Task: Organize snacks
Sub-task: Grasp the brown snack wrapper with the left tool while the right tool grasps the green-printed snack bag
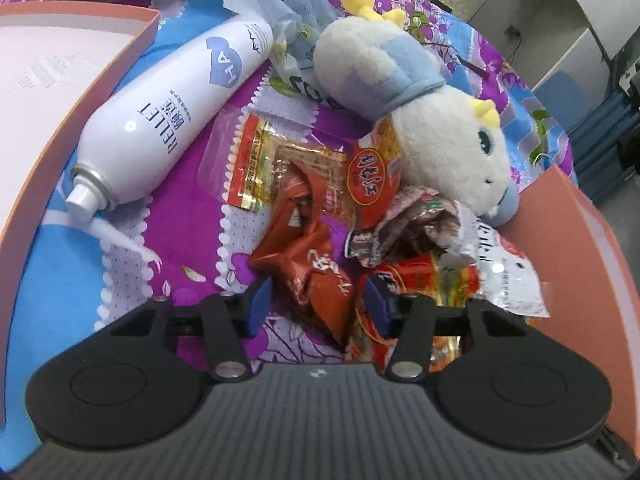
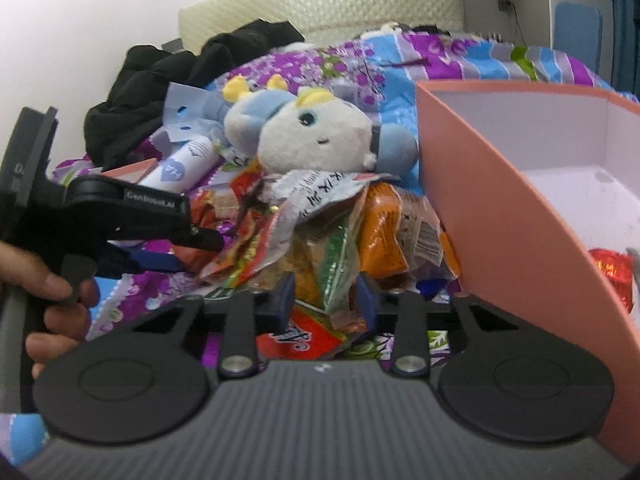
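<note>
A heap of snack packets lies on a purple and blue bedspread. In the left wrist view my left gripper [image 1: 316, 304] is open, its blue pads either side of a crumpled brown-red packet [image 1: 316, 276]. A red packet [image 1: 420, 280] lies by its right pad. In the right wrist view my right gripper [image 2: 326, 300] is open around the edge of a clear green-printed packet [image 2: 320, 264], beside an orange packet [image 2: 384, 232]. A pink box [image 2: 500, 216] at the right holds a red foil snack [image 2: 612, 272]. The left gripper [image 2: 168, 240] shows at the left, hand-held.
A white plush toy [image 1: 440, 128] and a white spray can [image 1: 168, 116] lie among the snacks. A pink box lid [image 1: 48, 152] is at the left. Black clothing [image 2: 180, 92] lies behind. The box wall [image 1: 580, 240] stands at the right.
</note>
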Demonstrator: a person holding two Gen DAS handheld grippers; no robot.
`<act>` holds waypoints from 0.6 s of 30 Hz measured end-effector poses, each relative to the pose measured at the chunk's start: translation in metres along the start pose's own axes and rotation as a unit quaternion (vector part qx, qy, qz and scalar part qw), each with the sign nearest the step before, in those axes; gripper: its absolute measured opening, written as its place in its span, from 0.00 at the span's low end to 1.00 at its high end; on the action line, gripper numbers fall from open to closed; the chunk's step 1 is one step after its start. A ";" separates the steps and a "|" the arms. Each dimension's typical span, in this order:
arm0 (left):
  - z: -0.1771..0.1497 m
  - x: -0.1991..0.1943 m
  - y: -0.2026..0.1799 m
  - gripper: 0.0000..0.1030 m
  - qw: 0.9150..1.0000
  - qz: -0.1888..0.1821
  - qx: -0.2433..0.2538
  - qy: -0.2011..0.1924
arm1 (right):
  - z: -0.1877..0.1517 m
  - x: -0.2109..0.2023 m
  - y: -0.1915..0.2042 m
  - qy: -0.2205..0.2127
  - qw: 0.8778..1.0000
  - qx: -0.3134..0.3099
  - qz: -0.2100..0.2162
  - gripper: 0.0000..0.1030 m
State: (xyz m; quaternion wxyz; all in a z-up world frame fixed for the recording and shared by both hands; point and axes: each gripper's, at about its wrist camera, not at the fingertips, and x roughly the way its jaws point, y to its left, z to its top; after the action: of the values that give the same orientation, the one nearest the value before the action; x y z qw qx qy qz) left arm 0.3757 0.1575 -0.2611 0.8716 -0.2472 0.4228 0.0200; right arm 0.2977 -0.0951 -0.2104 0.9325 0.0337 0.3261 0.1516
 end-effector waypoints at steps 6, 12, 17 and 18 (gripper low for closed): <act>0.000 -0.002 -0.001 0.40 1.000 0.001 0.017 -0.001 | 0.002 -0.001 0.002 0.006 1.000 -0.004 -0.005 0.13; -0.010 -0.021 -0.004 0.36 1.000 -0.002 0.021 -0.001 | -0.001 -0.022 0.011 0.005 1.000 -0.021 -0.001 0.13; -0.031 -0.053 -0.006 0.35 0.999 0.002 0.039 -0.005 | -0.010 -0.045 0.014 0.005 0.999 -0.033 0.001 0.13; -0.036 -0.060 -0.006 0.35 0.999 0.002 0.041 -0.006 | -0.012 -0.050 0.014 0.005 0.999 -0.035 0.001 0.13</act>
State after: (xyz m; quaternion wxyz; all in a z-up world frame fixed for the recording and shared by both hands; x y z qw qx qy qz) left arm 0.3122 0.1466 -0.2330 0.8835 -0.2101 0.4186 0.0063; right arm 0.2494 -0.0974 -0.1877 0.9311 0.0010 0.3256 0.1643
